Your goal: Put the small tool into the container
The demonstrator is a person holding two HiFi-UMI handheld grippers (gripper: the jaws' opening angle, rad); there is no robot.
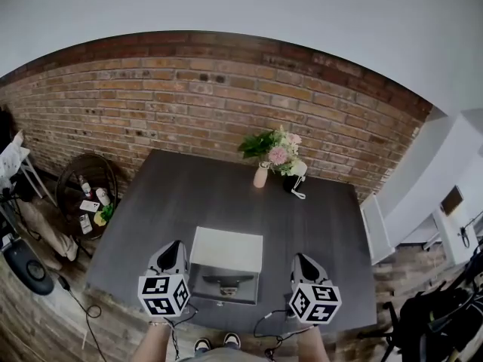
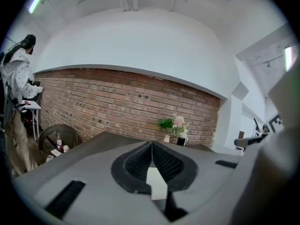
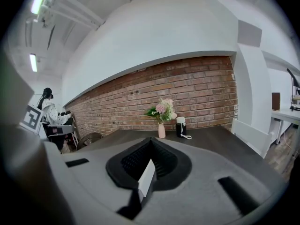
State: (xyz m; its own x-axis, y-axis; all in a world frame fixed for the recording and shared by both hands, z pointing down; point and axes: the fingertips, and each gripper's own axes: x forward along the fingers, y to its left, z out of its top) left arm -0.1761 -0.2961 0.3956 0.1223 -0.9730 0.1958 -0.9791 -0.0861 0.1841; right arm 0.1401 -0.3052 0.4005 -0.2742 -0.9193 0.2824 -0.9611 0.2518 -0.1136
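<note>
A grey box (image 1: pixel 224 266) with a pale lid and a dark latch on its front stands on the dark table (image 1: pixel 189 194) near the front edge, lid down. My left gripper (image 1: pixel 174 246) hangs just left of the box and my right gripper (image 1: pixel 299 259) just right of it, both above the table. In the left gripper view the jaws (image 2: pixel 151 144) meet at their tips with nothing between them. The right gripper (image 3: pixel 150 140) looks the same, shut and empty. No small tool shows in any view.
A vase of flowers (image 1: pixel 261 173) and a small black-and-white cup with a cord (image 1: pixel 295 182) stand at the table's far edge by the brick wall. A wicker basket (image 1: pixel 87 191) with bottles sits on the floor at left. White furniture (image 1: pixel 445 202) is at right. A person (image 2: pixel 16 102) stands far left.
</note>
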